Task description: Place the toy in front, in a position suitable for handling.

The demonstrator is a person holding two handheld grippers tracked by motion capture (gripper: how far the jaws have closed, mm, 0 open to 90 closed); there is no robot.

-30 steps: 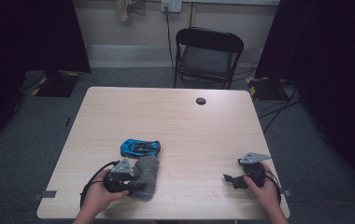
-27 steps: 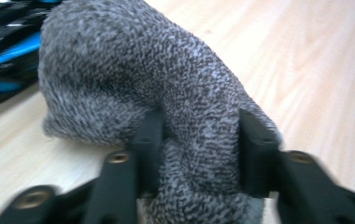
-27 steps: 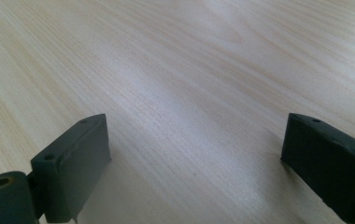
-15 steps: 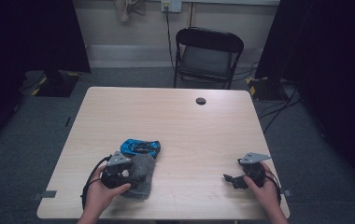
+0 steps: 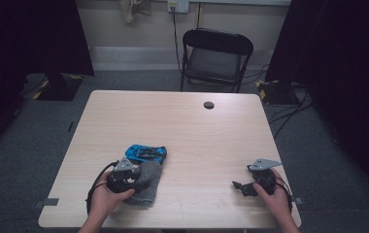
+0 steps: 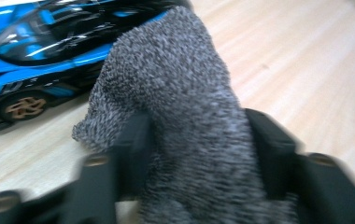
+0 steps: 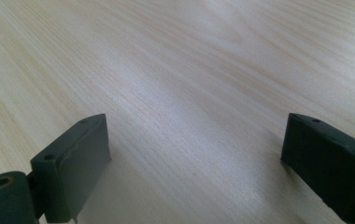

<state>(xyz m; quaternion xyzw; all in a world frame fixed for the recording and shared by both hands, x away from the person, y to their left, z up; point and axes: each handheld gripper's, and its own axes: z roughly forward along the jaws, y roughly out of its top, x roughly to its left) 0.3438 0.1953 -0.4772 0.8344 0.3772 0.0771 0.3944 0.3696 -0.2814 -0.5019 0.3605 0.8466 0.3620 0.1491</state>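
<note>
A grey knitted cloth (image 5: 147, 188) lies bunched near the table's front left. Its far end touches a blue and black toy car (image 5: 146, 153). My left gripper (image 5: 135, 177) is on the cloth. In the left gripper view the cloth (image 6: 189, 107) bulges up between both jaws, which press on its sides. They have just been closing on it. The car (image 6: 40, 51) stands just beyond, at the upper left. My right gripper (image 5: 239, 187) rests near the front right edge. It is open (image 7: 194, 149), with bare wood between its jaws.
A small black round piece (image 5: 209, 105) sits on the light wooden table (image 5: 182, 126) near its far edge. A black folding chair (image 5: 216, 53) stands behind the table. Cables run along the floor at the right.
The left hand has shifted slightly over the cloth, which stays beside the car. The right hand and its gripper have not moved.
</note>
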